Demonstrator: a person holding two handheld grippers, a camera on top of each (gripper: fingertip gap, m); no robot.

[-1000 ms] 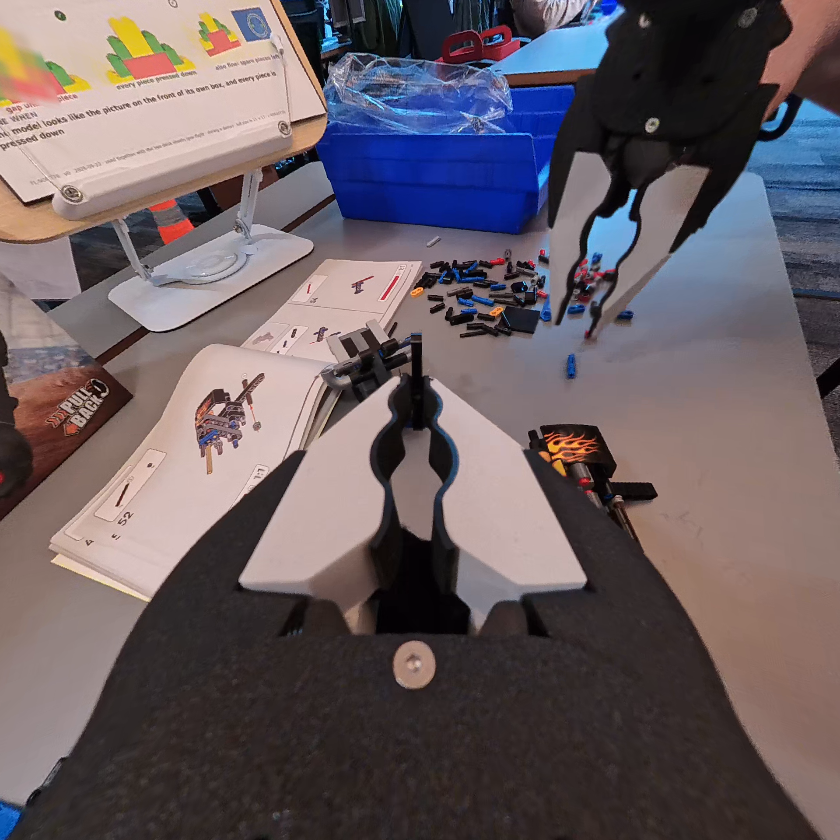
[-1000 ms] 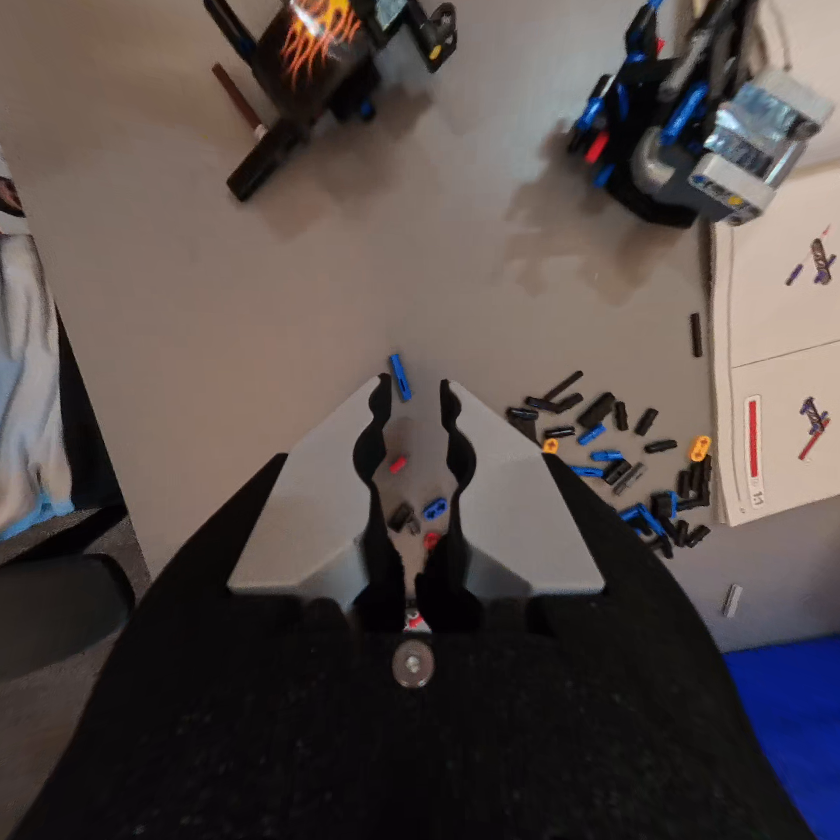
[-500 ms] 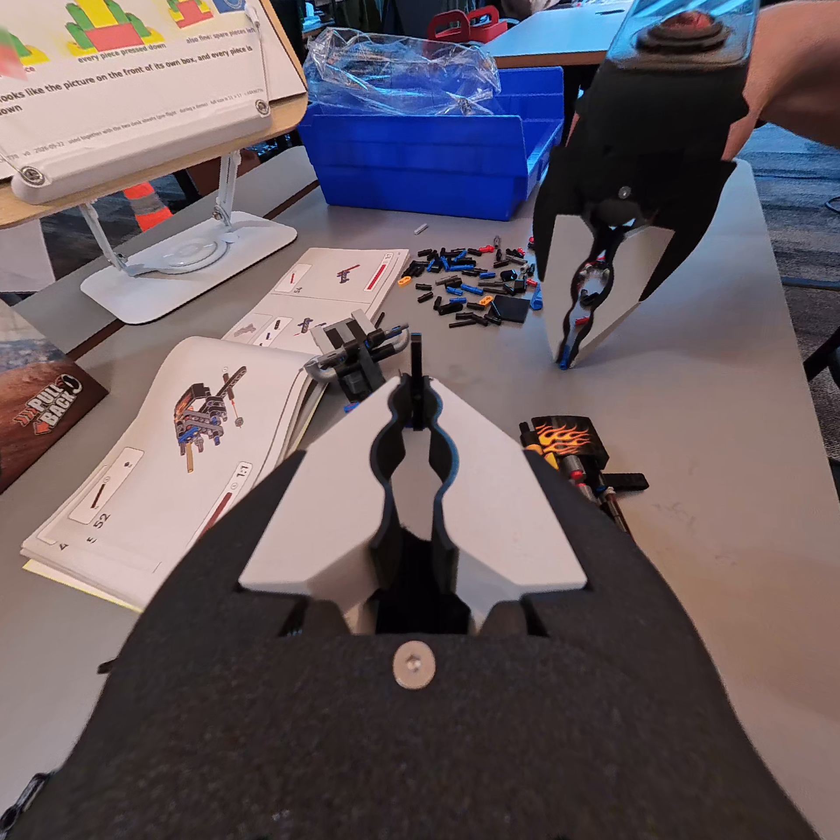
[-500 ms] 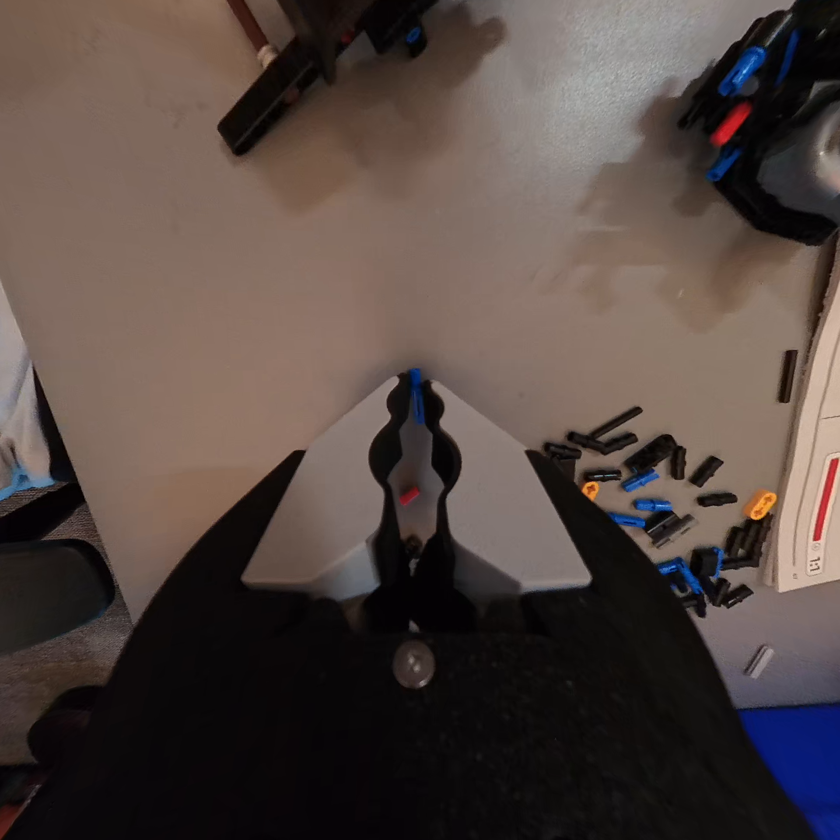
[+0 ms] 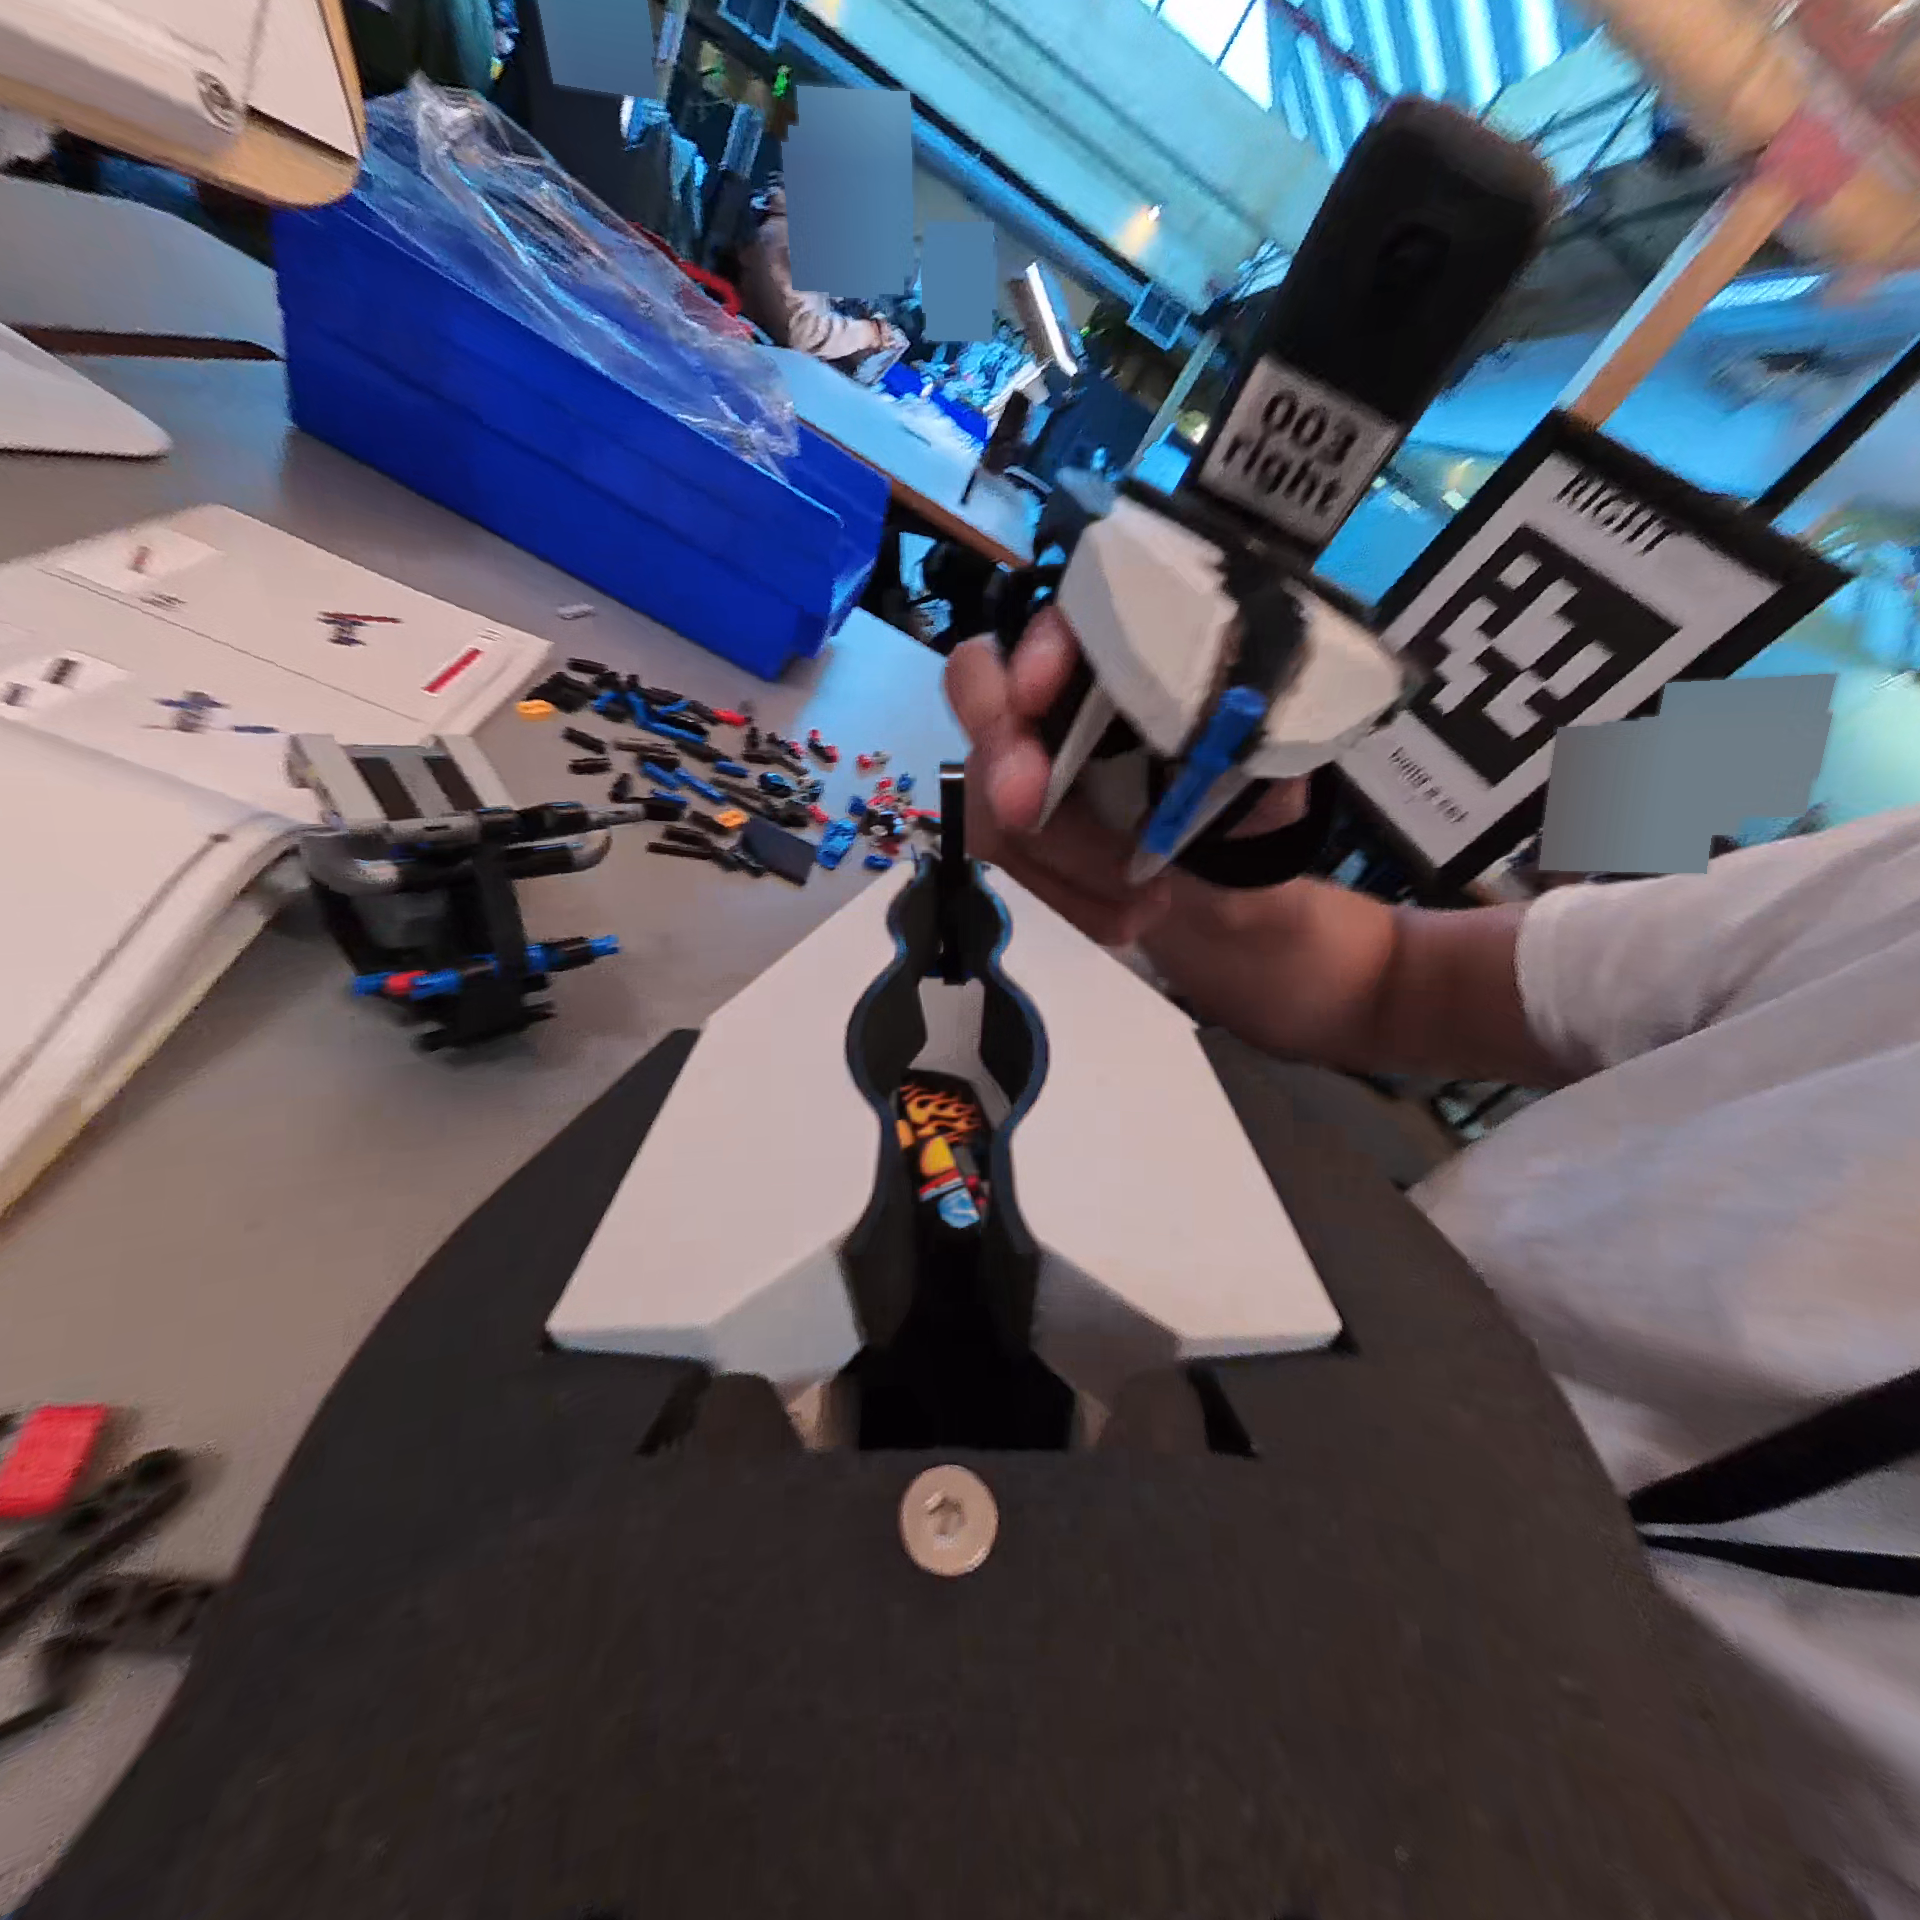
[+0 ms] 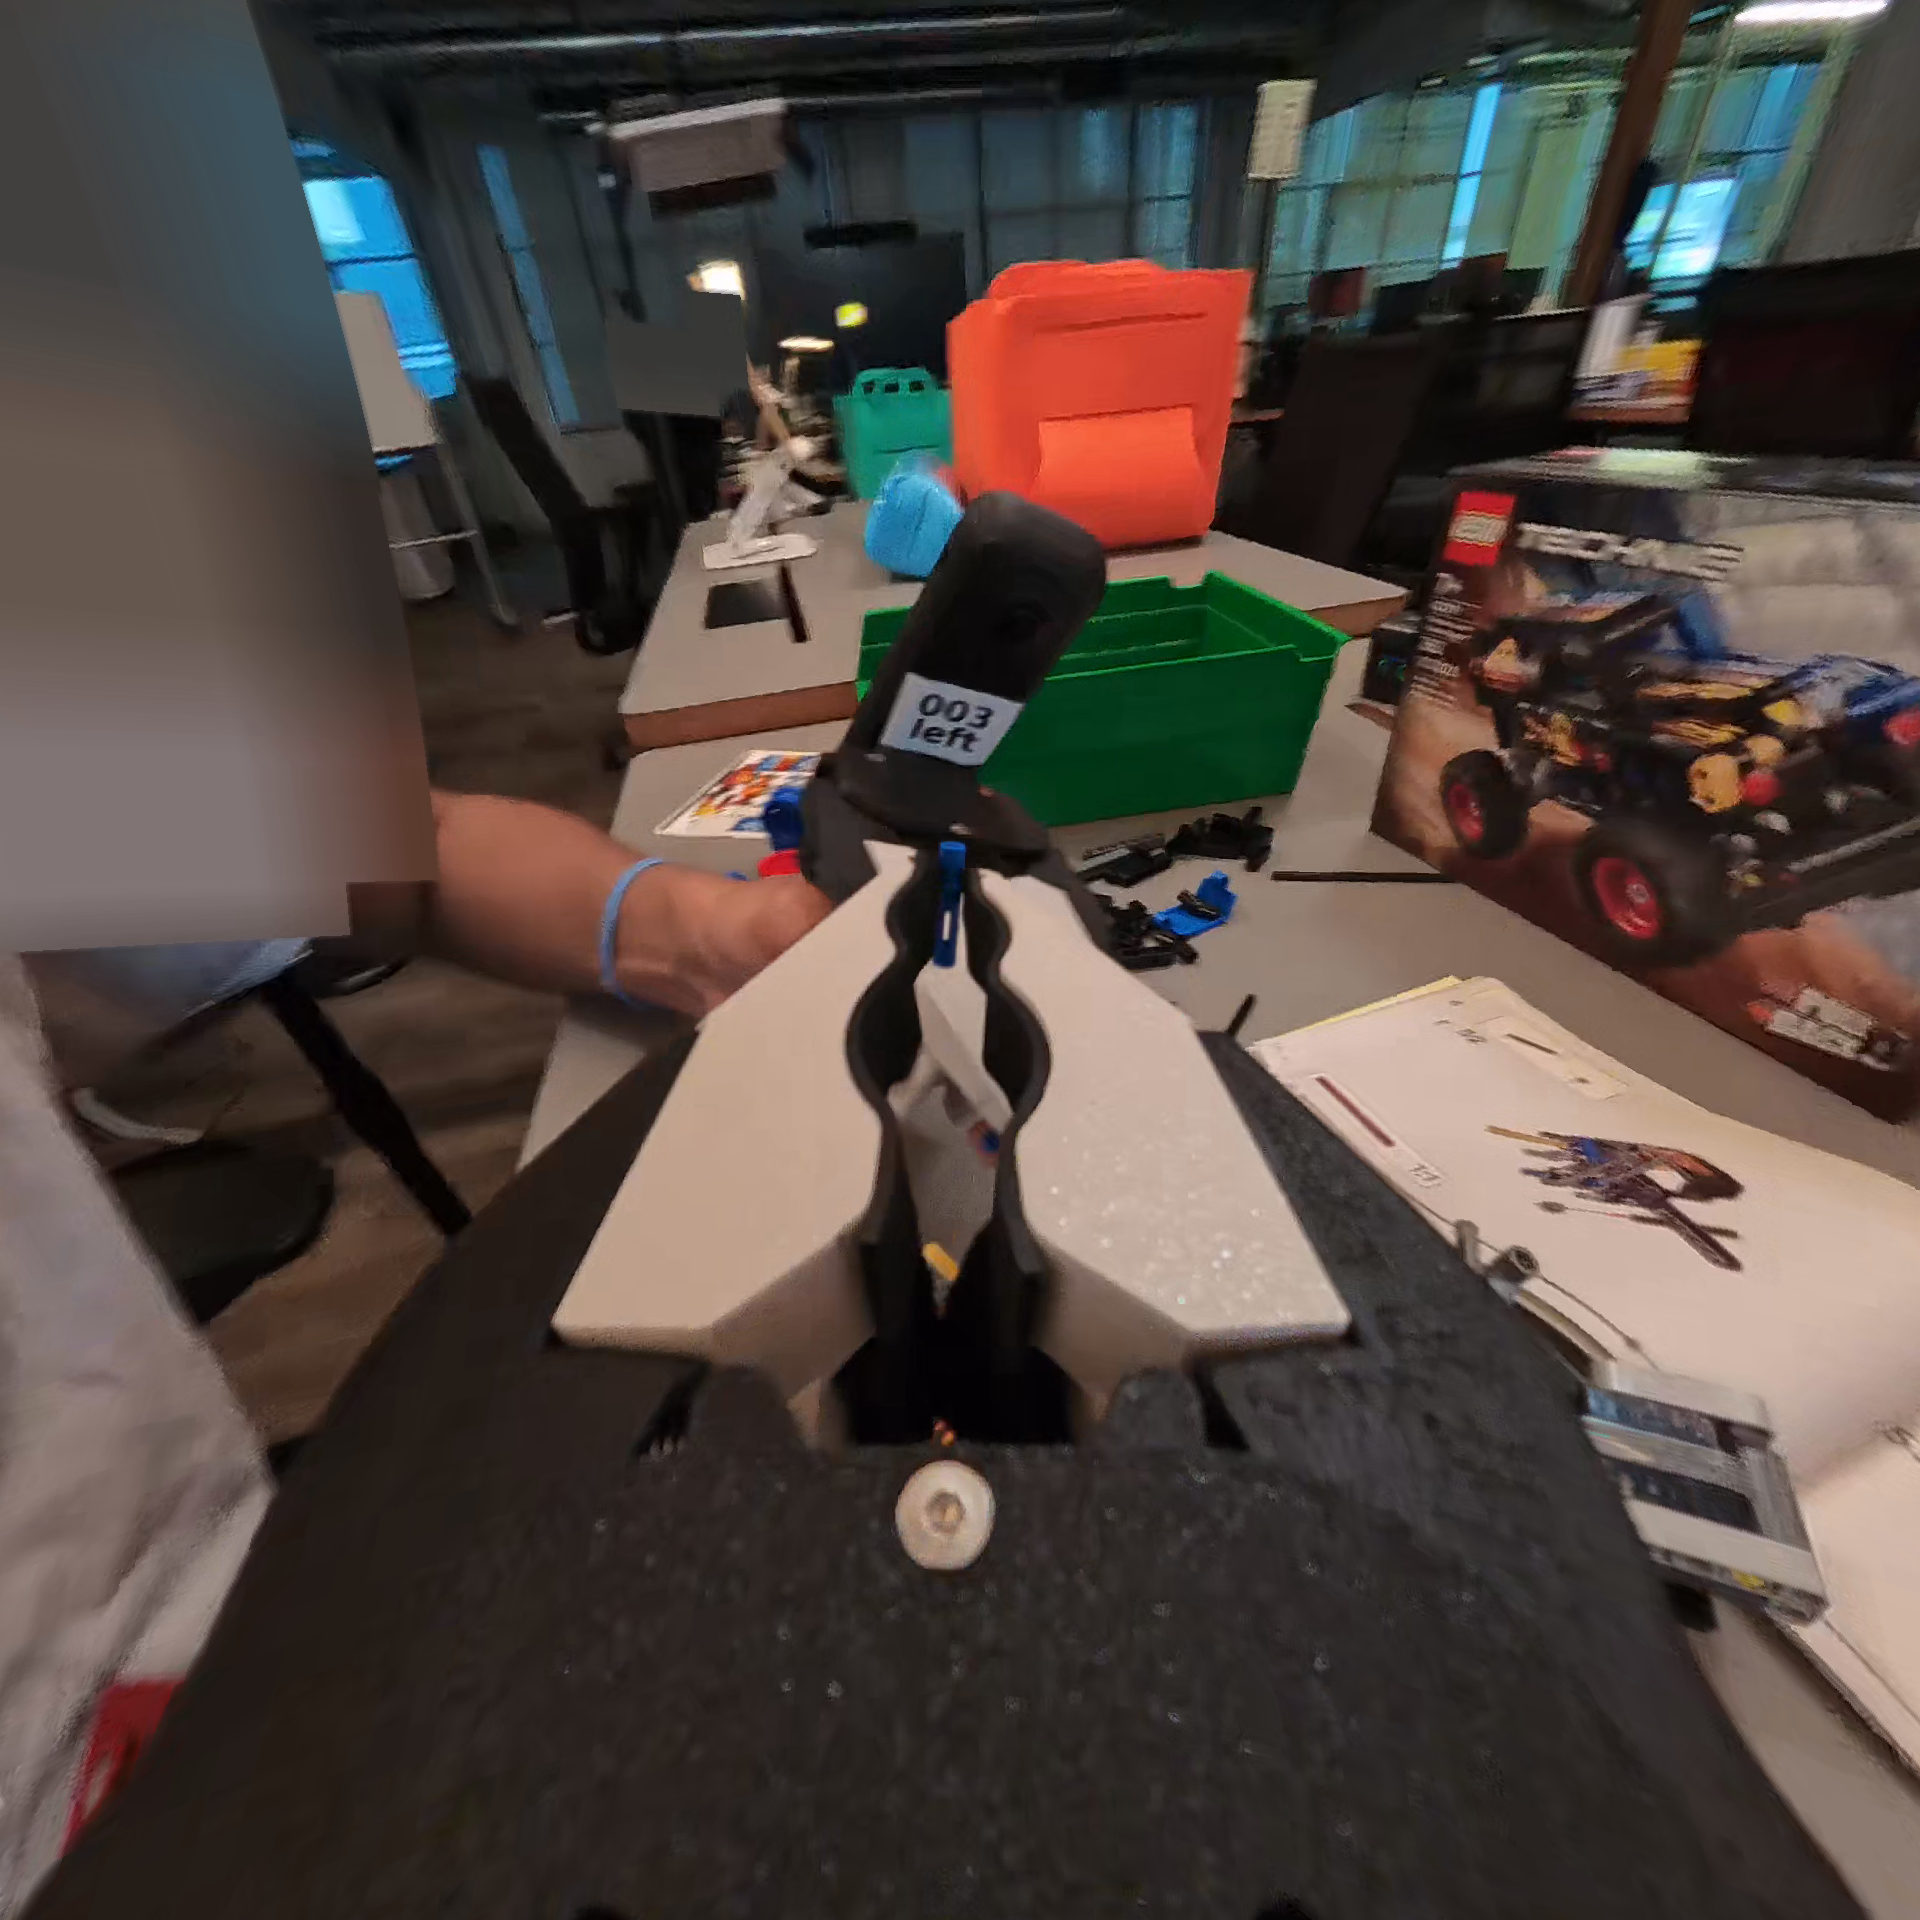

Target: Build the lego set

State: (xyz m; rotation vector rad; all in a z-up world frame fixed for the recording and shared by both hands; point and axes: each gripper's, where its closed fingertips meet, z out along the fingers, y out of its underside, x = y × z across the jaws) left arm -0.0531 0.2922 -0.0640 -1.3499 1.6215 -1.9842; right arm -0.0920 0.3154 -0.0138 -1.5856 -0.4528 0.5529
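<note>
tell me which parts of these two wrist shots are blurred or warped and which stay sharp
Left wrist view: the left gripper and its thin black lego axle are sharp; the right gripper with its small blue lego pin is smeared, and the window background is bent by the wide lens. Right wrist view: the right gripper is crisp; the orange folded bin and room behind are soft.
</note>
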